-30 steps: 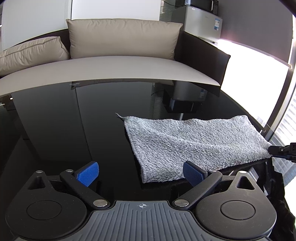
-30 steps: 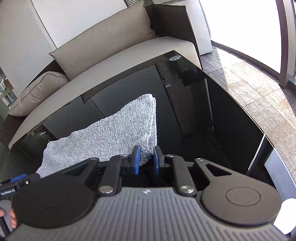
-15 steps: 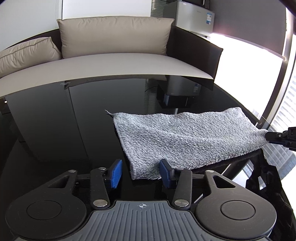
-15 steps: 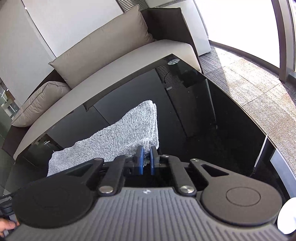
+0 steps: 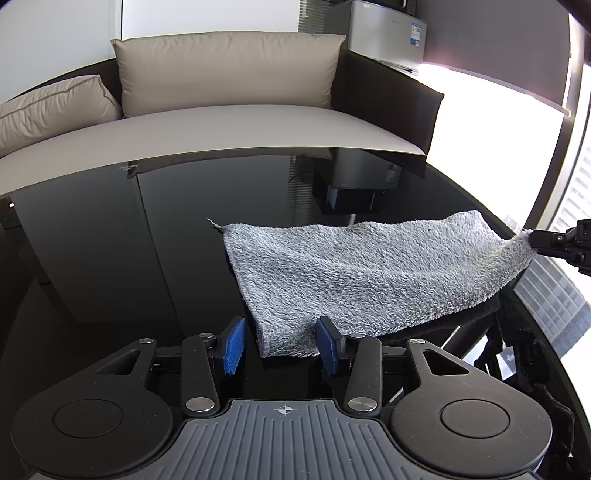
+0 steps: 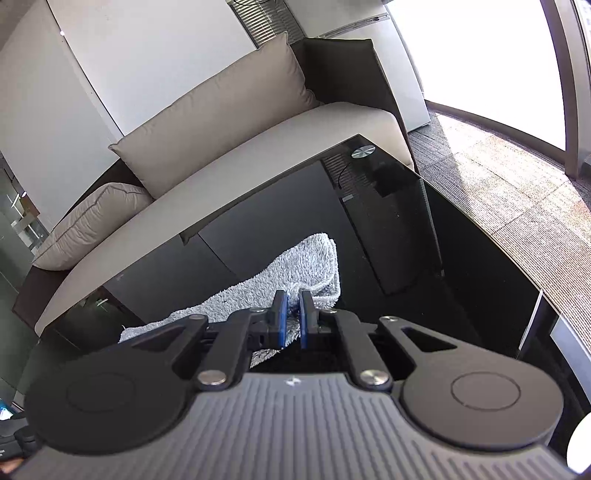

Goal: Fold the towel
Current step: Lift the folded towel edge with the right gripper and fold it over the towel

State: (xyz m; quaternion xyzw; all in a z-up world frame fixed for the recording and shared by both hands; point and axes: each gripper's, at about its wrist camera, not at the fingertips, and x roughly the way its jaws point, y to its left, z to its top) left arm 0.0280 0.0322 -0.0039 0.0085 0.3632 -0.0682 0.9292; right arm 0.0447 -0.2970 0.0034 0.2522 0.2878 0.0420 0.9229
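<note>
A grey fluffy towel (image 5: 369,273) lies on a black glass table (image 5: 110,258). My left gripper (image 5: 282,341) is open, and the towel's near left corner sits between its blue pads, which stand apart from it. My right gripper (image 6: 290,317) is shut on the towel's near right corner and holds it raised off the glass; it also shows at the right edge of the left wrist view (image 5: 554,242). The towel (image 6: 273,280) sags from that corner down to the table.
A beige sofa (image 5: 221,125) with cushions runs along the table's far edge. A small fridge (image 5: 384,33) stands behind it at the right. The table's right edge (image 6: 535,295) drops to a carpeted floor by bright windows.
My left gripper has moved forward and its jaws have narrowed around the towel's near left corner. My right gripper has closed on the right corner and lifted it.
</note>
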